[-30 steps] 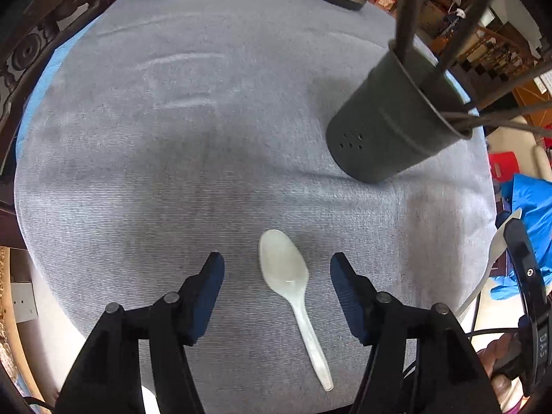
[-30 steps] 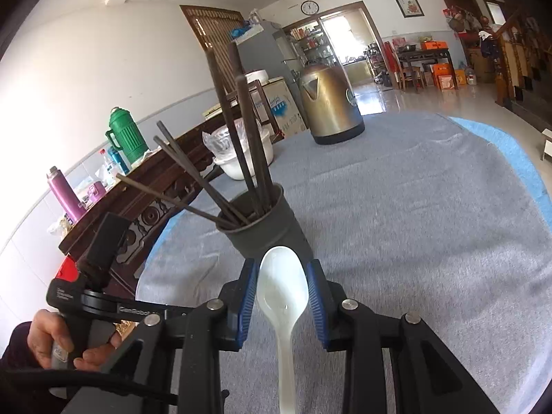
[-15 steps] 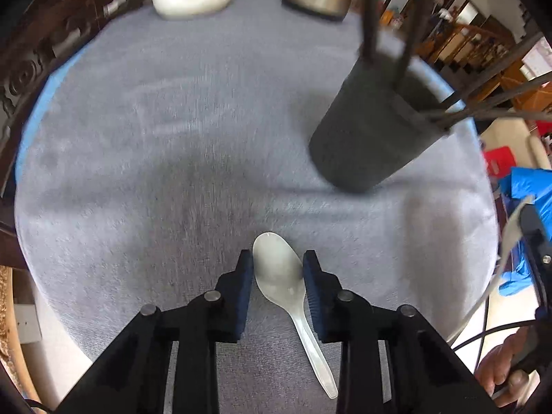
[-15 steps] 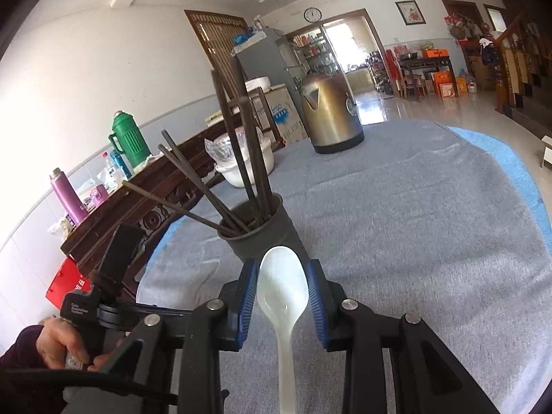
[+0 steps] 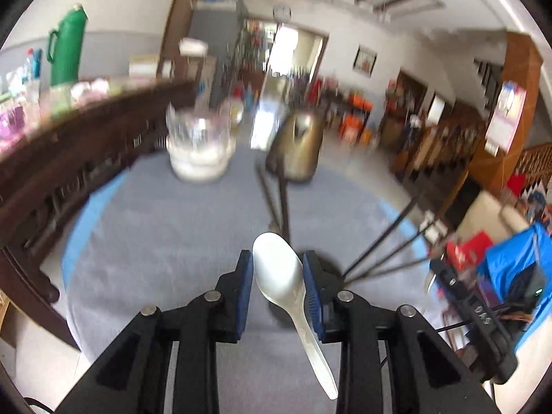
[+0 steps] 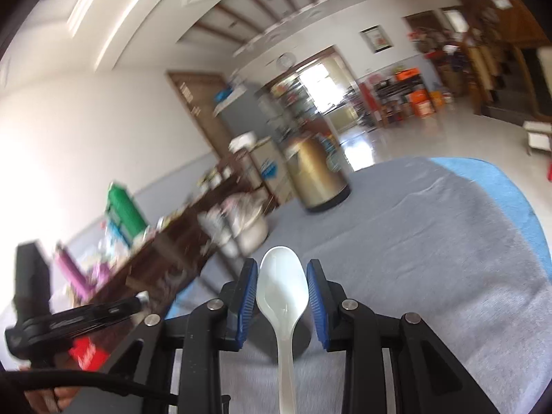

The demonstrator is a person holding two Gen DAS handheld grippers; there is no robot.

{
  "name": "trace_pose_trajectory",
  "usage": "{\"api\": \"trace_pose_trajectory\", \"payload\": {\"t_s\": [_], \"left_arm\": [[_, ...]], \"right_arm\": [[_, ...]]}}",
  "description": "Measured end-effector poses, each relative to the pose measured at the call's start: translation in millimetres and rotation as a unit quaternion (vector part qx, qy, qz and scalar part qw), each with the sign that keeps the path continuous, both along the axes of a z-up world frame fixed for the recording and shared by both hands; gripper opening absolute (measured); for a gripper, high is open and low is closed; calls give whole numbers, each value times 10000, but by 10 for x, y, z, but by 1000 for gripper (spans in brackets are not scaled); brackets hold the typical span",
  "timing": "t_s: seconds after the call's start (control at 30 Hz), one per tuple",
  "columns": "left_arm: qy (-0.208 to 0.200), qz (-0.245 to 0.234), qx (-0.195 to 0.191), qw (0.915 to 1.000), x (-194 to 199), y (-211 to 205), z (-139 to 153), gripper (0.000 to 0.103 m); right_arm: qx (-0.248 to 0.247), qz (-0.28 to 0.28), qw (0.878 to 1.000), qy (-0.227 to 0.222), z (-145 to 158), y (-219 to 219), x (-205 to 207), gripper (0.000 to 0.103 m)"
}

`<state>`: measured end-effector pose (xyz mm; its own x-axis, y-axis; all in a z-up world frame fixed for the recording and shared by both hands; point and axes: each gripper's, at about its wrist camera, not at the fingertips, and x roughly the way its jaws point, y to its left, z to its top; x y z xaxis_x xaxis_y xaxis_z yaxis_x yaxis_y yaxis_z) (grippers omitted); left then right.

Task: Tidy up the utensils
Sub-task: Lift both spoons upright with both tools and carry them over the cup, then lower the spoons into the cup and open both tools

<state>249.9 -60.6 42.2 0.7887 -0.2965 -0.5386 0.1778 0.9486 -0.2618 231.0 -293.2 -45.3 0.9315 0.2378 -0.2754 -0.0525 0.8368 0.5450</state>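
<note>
My left gripper (image 5: 277, 276) is shut on a white plastic spoon (image 5: 281, 276), bowl up between the blue pads, lifted above the grey tablecloth (image 5: 155, 234). Dark chopsticks (image 5: 383, 252) fan out just behind and to the right of it; their holder cup is hidden behind the gripper. My right gripper (image 6: 282, 291) is shut on a second white plastic spoon (image 6: 283, 293), bowl up, handle running down out of view. The left gripper's body (image 6: 69, 321) shows at the lower left of the right wrist view. Both views are motion-blurred.
A brass kettle (image 5: 296, 151) and a white bowl with a clear cover (image 5: 198, 151) stand at the table's far side; both also show in the right wrist view, kettle (image 6: 315, 176), bowl (image 6: 246, 227). A dark wooden sideboard (image 5: 62, 158) runs along the left.
My left gripper closed on the spoon that lay on the cloth and lifted it, tilting up to face the room. My right gripper rose and tilted, still holding its spoon.
</note>
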Motion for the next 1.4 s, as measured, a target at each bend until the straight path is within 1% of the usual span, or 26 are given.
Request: {"api": "trace_pose_trajectory", "payload": {"t_s": [0.13, 0.2, 0.27, 0.4, 0.47, 0.6, 0.77, 0.83, 1.13, 1.27, 1.4], "left_arm": [[-683, 299, 19, 9972, -17, -71, 257, 31], [-952, 387, 23, 9947, -10, -138, 306, 31], [-1151, 511, 87, 9920, 19, -205, 377, 31], [-1368, 826, 260, 9868, 183, -362, 336, 31], [-1369, 934, 296, 9857, 277, -432, 290, 31], [-1211, 1044, 342, 9865, 429, -534, 145, 31], [-1315, 1083, 728, 9827, 509, -643, -31, 31], [-1304, 1105, 800, 9820, 535, -649, -88, 31], [-1134, 1161, 824, 9833, 662, -593, -210, 31], [-1135, 1175, 858, 9828, 635, -593, -192, 31], [-1108, 1131, 709, 9848, 595, -527, -135, 31]], "right_arm": [[404, -493, 9980, -51, 33, -307, 148, 32], [581, -672, 9960, -82, 43, -434, 241, 32], [698, -834, 9940, -106, 54, -526, 339, 31], [862, -1000, 9911, -186, 94, -598, 567, 32], [917, -1034, 9900, -271, 125, -596, 674, 32], [1032, -955, 9895, -344, 149, -541, 950, 32], [1031, -737, 9912, -384, 112, -399, 1246, 32], [1021, -639, 9919, -394, 97, -335, 1327, 32], [867, -56, 9951, -470, 73, 17, 1502, 32], [805, 132, 9958, -425, 43, 163, 1534, 32], [645, 270, 9966, -445, 60, 305, 1505, 32]]}}
